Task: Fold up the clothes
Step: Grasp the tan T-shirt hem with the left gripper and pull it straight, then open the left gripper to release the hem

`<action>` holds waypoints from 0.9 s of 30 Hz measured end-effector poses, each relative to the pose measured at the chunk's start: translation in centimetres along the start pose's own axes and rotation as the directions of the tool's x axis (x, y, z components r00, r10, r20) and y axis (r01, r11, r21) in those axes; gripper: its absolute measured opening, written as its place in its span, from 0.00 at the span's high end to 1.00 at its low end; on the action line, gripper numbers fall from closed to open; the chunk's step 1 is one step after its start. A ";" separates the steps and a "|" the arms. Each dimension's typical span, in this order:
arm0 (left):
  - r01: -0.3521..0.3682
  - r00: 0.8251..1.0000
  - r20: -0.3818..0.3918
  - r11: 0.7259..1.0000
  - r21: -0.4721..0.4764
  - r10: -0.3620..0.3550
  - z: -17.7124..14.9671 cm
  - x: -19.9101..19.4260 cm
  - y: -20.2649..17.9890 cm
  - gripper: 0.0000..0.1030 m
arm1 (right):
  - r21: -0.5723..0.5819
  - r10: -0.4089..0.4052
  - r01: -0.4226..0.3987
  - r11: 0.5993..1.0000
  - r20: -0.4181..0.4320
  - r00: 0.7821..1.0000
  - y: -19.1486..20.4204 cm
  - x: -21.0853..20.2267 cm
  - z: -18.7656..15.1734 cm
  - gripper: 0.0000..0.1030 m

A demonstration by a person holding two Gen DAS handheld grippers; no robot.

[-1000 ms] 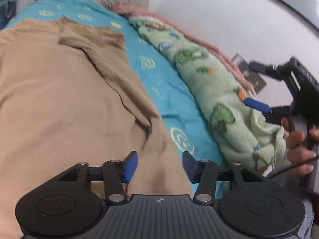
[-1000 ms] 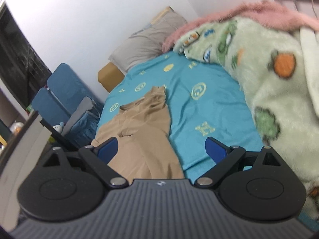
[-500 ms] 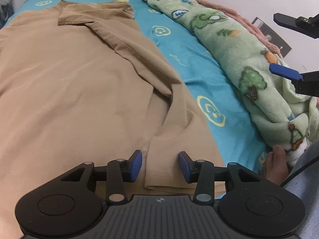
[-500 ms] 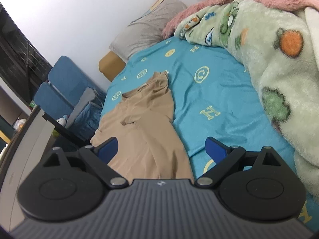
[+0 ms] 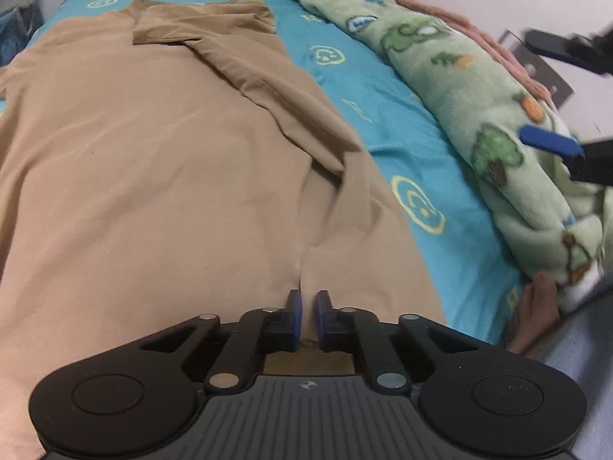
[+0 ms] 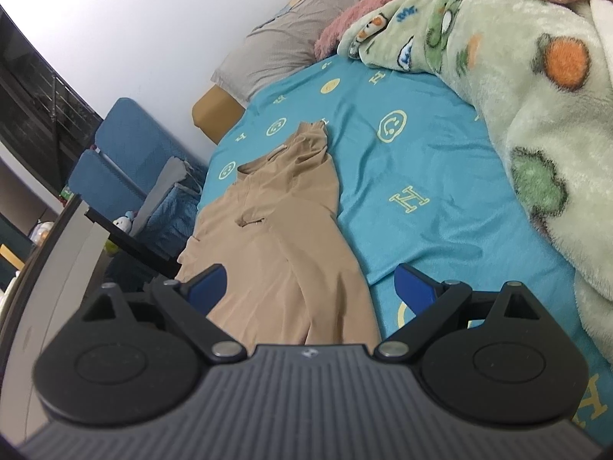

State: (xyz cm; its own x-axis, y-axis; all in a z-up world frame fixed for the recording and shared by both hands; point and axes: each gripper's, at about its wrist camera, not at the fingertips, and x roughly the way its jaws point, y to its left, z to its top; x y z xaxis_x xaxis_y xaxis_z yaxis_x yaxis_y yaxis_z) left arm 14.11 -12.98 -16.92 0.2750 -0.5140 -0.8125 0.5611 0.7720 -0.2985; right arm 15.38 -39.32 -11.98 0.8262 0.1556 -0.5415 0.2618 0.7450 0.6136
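A tan cotton T-shirt [image 5: 161, 161] lies spread on the bed's turquoise patterned sheet [image 6: 421, 176]. The left gripper [image 5: 306, 312] pinches its hem; the right gripper [image 6: 310, 287] hovers released, near a white wall [image 6: 153, 19].

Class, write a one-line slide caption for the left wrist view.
Left gripper pinches the near hem of a tan shirt spread on a teal bedsheet.

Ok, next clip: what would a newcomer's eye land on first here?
The big tan shirt spread across the turquoise sheet with yellow smiley prints fills the left wrist view, one sleeve folded in over its top. At its near hem the left claw is pinched shut on a ridge of fabric. Along the right side lies a fluffy green cartoon blanket, and the right claw hangs open above the bed.
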 end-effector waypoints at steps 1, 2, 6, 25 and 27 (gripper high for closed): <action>0.003 1.000 -0.003 1.000 0.011 -0.003 -0.1 -0.3 -0.3 0.96 | 0.001 0.003 -0.003 1.000 -0.004 1.000 0.0 0.0 0.0 0.07; 0.004 1.000 0.004 1.000 0.016 -0.004 -0.3 -0.7 -0.5 0.96 | 0.001 0.007 -0.007 1.000 -0.008 1.000 0.0 0.1 0.0 0.07; 0.030 0.998 0.056 0.999 -0.044 -0.028 -0.5 -3.3 -0.9 0.97 | -0.004 0.013 -0.013 1.000 -0.017 1.000 0.2 0.2 -0.2 0.07; -0.150 0.987 0.044 0.985 -0.083 0.154 -5.2 -5.5 -3.1 0.85 | -0.180 -0.054 0.060 0.982 0.036 0.998 2.6 -0.2 -1.0 0.07; -0.159 0.982 0.087 0.984 -0.085 0.166 -5.3 -6.6 -3.1 0.59 | -0.221 -0.052 0.061 0.973 0.047 0.998 3.3 -0.2 -1.2 0.07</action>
State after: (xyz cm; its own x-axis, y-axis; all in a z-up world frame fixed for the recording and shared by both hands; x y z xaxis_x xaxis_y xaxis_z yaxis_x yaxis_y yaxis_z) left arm 6.38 -10.00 -13.26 0.4310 -0.4094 -0.8042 0.4421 0.8727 -0.2073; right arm 15.48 -36.14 -10.53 0.8342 0.0859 -0.5447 0.1949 0.8781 0.4371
